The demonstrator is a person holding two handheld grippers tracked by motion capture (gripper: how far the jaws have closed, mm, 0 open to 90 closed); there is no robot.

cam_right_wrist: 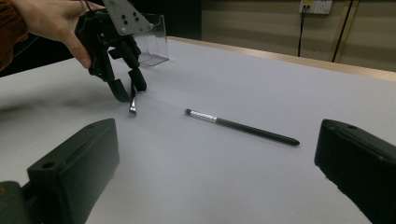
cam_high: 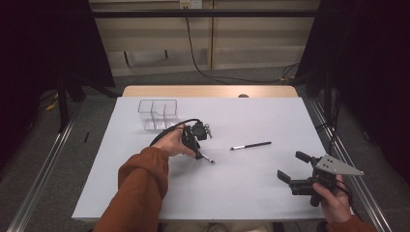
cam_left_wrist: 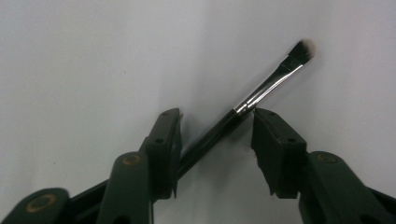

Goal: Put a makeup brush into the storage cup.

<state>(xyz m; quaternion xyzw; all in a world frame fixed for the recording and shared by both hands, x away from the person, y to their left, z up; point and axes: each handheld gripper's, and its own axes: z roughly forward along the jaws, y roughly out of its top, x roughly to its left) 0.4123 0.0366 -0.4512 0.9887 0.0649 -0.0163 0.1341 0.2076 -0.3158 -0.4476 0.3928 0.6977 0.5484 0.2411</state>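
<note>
On the smooth white table (cam_high: 241, 193), the left tool (cam_left_wrist: 215, 135) grips a slim black brush (cam_left_wrist: 261, 91).

The bench (cam_high: 251, 183) is open near and right; a clear organizer (cam_high: 157, 114) blocks far left, a loose brush (cam_high: 251, 145) lies mid-bench.

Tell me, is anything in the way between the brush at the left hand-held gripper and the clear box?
Nothing visible is. The brush sits between the jaws of the left hand-held gripper, and the table from there to the clear box is bare. The other brush lies off to the other side.
</note>
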